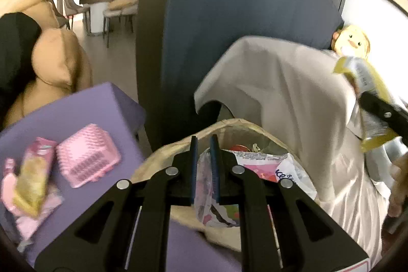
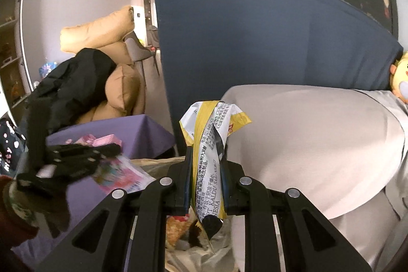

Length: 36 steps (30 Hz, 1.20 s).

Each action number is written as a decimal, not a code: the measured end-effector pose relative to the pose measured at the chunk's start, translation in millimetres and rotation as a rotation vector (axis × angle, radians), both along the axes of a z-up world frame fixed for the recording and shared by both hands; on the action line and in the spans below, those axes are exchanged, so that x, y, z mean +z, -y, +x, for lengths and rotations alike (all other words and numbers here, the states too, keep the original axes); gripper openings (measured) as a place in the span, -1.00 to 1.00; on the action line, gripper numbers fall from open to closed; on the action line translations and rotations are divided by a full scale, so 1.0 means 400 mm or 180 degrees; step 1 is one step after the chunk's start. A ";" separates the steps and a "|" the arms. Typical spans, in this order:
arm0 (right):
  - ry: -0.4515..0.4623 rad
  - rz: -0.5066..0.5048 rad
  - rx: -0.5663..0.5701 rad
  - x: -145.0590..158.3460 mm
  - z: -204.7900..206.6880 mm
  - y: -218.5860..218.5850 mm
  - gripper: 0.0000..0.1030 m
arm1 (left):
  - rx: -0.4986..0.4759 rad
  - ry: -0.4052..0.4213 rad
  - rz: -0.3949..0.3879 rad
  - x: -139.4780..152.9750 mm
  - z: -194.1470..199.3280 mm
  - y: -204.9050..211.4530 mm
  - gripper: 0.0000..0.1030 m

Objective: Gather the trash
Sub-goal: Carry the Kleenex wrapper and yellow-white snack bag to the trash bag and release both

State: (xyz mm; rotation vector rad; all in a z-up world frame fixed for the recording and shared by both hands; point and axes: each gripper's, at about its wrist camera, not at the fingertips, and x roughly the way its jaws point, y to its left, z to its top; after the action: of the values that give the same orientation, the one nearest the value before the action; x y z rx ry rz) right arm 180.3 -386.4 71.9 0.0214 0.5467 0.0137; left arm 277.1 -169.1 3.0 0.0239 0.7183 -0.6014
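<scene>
Over the open trash bag (image 1: 255,129) beside the purple counter (image 1: 76,108): left tongs (image 1: 204,142) clamp a pink wrapper (image 1: 204,177); right tongs (image 2: 205,152) pinch a yellow wrapper (image 2: 209,134), both poised for dropping in.

Crumpled yellow-and-white foil snack wrapper (image 2: 209,144): bore "KALDU", "NESIA", digits "021-5488", lines of small Chinese print. White-and-pink plastic wrapper (image 1: 267,167): blue lettering, partly hidden, unreadable.
</scene>
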 end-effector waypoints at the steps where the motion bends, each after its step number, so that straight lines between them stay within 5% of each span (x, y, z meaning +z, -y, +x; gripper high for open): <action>1: -0.0017 -0.0012 -0.0008 -0.006 0.004 0.003 -0.65 | -0.0028 -0.0041 0.0007 -0.015 0.013 0.020 -0.81; 3: -0.0056 -0.0014 -0.0004 -0.017 0.018 -0.002 -0.65 | -0.0065 -0.0110 -0.0022 -0.036 0.026 0.040 -0.81; 7: -0.0122 0.0024 0.0050 -0.038 0.040 -0.013 -0.65 | -0.0125 -0.0349 -0.0224 -0.058 0.051 0.035 -0.18; 18: -0.0608 0.0054 0.0715 -0.164 0.158 -0.160 -0.65 | 0.0436 -0.0385 -0.0459 -0.010 0.009 -0.237 -0.04; 29: -0.1126 -0.0082 0.0705 -0.281 0.250 -0.210 -0.65 | 0.1052 -0.0233 -0.0249 -0.043 -0.102 -0.582 0.08; 36: -0.1624 -0.0054 0.0644 -0.399 0.285 -0.188 -0.65 | 0.1474 -0.0398 -0.0430 -0.088 -0.125 -0.740 0.08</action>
State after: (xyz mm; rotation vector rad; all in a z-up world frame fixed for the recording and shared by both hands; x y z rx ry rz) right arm 294.2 -311.1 -87.5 -0.0486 1.0573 0.2053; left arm 227.2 127.0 -32.1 -0.3005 0.7711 -0.2066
